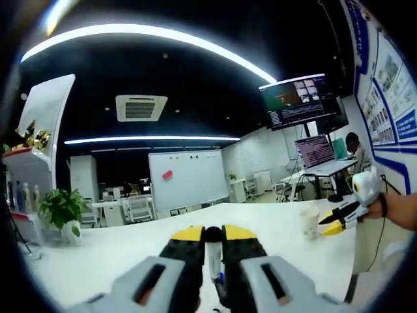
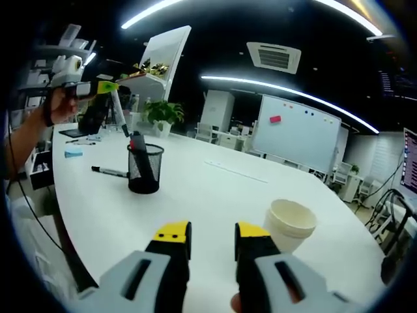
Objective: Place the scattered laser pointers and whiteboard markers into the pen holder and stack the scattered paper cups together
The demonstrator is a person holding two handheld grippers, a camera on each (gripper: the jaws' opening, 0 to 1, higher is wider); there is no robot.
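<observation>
A white whiteboard marker (image 1: pixel 214 251) stands upright between the yellow tips of my left gripper (image 1: pixel 213 233), which is shut on it. In the right gripper view that left gripper (image 2: pixel 109 86) holds the marker (image 2: pixel 120 112) tilted, high above and a little left of the black mesh pen holder (image 2: pixel 144 168). A red-capped marker (image 2: pixel 137 141) sticks out of the holder. Another marker (image 2: pixel 109 171) lies on the table left of the holder. My right gripper (image 2: pixel 212 233) is open over the white table, with a paper cup (image 2: pixel 290 225) just right of its right jaw. The cup (image 1: pixel 310 222) is also beside the right gripper (image 1: pixel 333 223).
Pens (image 2: pixel 81 140) and a small blue item (image 2: pixel 73 152) lie near the table's far left. A potted plant (image 1: pixel 60 210) stands at the table edge. A whiteboard (image 1: pixel 189 178), a laptop (image 1: pixel 316 151), a wall monitor (image 1: pixel 298 99) and a seated person (image 1: pixel 355 149) are beyond.
</observation>
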